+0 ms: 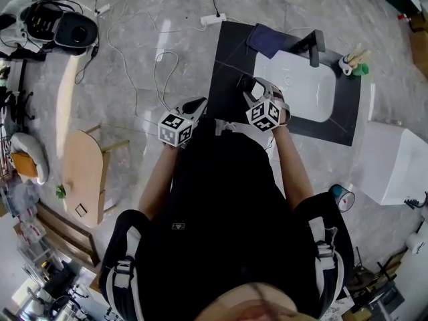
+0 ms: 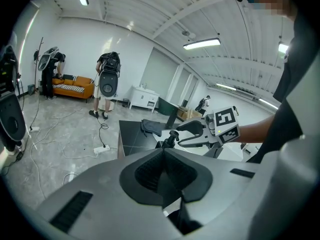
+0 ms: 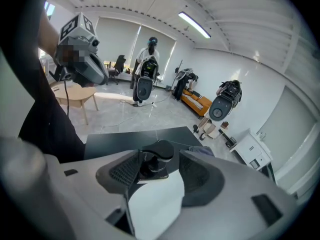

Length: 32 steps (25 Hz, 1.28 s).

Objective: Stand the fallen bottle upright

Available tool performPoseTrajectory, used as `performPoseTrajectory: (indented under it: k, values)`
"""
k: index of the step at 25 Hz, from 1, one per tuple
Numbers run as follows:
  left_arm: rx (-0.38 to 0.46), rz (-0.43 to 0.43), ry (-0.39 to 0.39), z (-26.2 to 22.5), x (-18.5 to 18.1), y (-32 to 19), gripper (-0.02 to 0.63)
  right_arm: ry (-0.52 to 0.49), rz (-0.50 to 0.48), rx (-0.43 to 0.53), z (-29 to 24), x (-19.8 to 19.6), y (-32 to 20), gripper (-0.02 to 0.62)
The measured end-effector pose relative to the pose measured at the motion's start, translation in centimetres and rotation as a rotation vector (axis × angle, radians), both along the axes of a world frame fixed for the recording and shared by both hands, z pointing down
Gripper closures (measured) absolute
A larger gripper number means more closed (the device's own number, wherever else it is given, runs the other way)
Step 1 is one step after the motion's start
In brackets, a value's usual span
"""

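Observation:
I cannot pick out a fallen bottle for certain. A small cluster of green and beige items (image 1: 353, 62) sits at the far right corner of the black counter (image 1: 227, 52). My right gripper (image 1: 261, 89) (image 3: 155, 174) hangs over the near left rim of the white sink (image 1: 301, 89), open, with nothing between its pads. Beyond its jaws the black faucet (image 3: 157, 156) (image 1: 313, 45) shows. My left gripper (image 1: 198, 103) (image 2: 162, 171) is off the counter's left edge, with its pads together and nothing in them. In the left gripper view, the right gripper (image 2: 178, 137) shows with its fingers spread.
A dark blue cloth (image 1: 267, 39) lies on the counter behind the sink. A white box (image 1: 394, 162) stands right of the counter and a wooden chair (image 1: 83, 172) to my left. Cables and a power strip (image 1: 212, 19) lie on the floor. Other people stand far off.

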<state>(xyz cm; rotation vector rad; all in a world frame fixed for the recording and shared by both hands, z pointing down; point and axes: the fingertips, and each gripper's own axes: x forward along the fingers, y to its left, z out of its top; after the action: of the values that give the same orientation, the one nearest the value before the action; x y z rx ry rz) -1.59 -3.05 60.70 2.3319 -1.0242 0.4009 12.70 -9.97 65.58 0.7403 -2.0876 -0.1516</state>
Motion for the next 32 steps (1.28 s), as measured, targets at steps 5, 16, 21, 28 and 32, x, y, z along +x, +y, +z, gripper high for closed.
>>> performPoseTrajectory:
  k: [5,16,21,28,32]
  values:
    - [0.013,-0.002,-0.004,-0.1,0.4,-0.2,0.591,-0.07,0.054,-0.012,-0.7,1.8,1.6,0.314]
    - [0.032,0.061,-0.007,-0.5,3.7,-0.7,0.591,-0.286,0.232,-0.198,1.0,6.8,7.0,0.535]
    - [0.019,0.076,-0.009,0.3,4.8,-0.1,0.591,-0.255,0.199,-0.187,1.4,7.1,8.2,0.535]
    - [0.007,0.084,-0.015,0.8,5.0,0.8,0.591,-0.258,0.166,-0.187,1.3,6.4,8.8,0.535]
    - [0.003,0.074,-0.016,0.8,4.6,0.9,0.591,-0.245,0.157,-0.188,1.5,6.4,8.7,0.535]
